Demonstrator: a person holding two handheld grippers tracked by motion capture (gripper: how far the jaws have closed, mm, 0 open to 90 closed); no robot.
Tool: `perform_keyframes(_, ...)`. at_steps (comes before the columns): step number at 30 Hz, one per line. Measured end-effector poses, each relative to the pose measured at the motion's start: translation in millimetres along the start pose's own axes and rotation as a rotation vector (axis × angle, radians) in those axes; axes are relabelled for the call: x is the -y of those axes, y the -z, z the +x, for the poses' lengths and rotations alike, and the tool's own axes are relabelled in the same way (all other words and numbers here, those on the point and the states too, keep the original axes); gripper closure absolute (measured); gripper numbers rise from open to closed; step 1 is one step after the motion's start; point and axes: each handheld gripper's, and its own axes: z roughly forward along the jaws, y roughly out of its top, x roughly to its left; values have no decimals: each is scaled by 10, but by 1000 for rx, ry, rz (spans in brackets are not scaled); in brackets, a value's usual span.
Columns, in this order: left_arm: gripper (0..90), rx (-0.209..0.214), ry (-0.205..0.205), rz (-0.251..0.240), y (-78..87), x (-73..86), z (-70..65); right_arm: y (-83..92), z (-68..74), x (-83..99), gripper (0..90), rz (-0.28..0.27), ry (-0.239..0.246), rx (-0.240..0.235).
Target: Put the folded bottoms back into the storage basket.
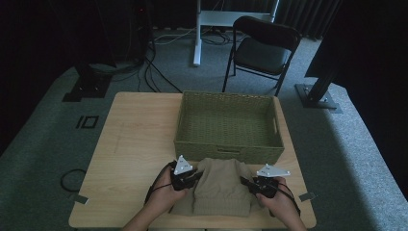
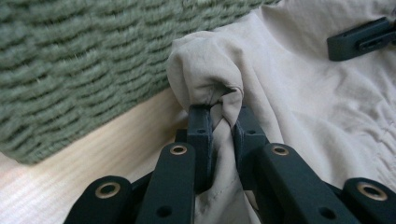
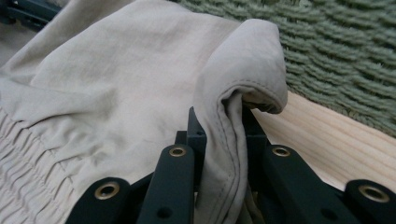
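Left gripper point(image 2: 219, 122) and right gripper point(image 3: 222, 122) both clamped on beige garment point(image 1: 219, 185) edges. Thin pinches; could slip, or snag basket point(image 1: 226, 147) rim while lifting off surface point(image 1: 134, 144).

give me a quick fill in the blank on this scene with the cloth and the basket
1. Each gripper is shut on the beige ____.
2. The left gripper and the right gripper pinch opposite ____ of the garment.
3. The green woven basket is ____ inside.
4. The basket rests on a ____ table.

Missing words: garment; sides; empty; wooden
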Motion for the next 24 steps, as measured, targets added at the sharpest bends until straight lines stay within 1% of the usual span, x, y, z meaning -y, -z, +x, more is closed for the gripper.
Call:
perform_keyframes(5,816,7,2,-19,49,-50,-1,39,2,-32,799,-16,-7,-11)
perform_keyframes(6,816,18,10,-35,63,-69,4,67,6,-51,800,-23,-8,-15)
perform_keyframes(7,816,15,8,-39,71,-79,5,81,10,-61,800,-25,-6,-15)
perform_keyframes(12,816,24,2,-48,99,-129,3,149,3,-111,800,-44,-21,-33)
perform_keyframes(13,816,27,2,-50,106,-142,4,161,-2,-123,800,-48,-18,-34)
perform_keyframes(18,815,21,-7,-66,149,-228,6,229,-4,-197,800,-70,-23,-37)
perform_keyframes(24,816,18,-18,-85,223,-334,10,297,-5,-305,801,-93,-16,-41)
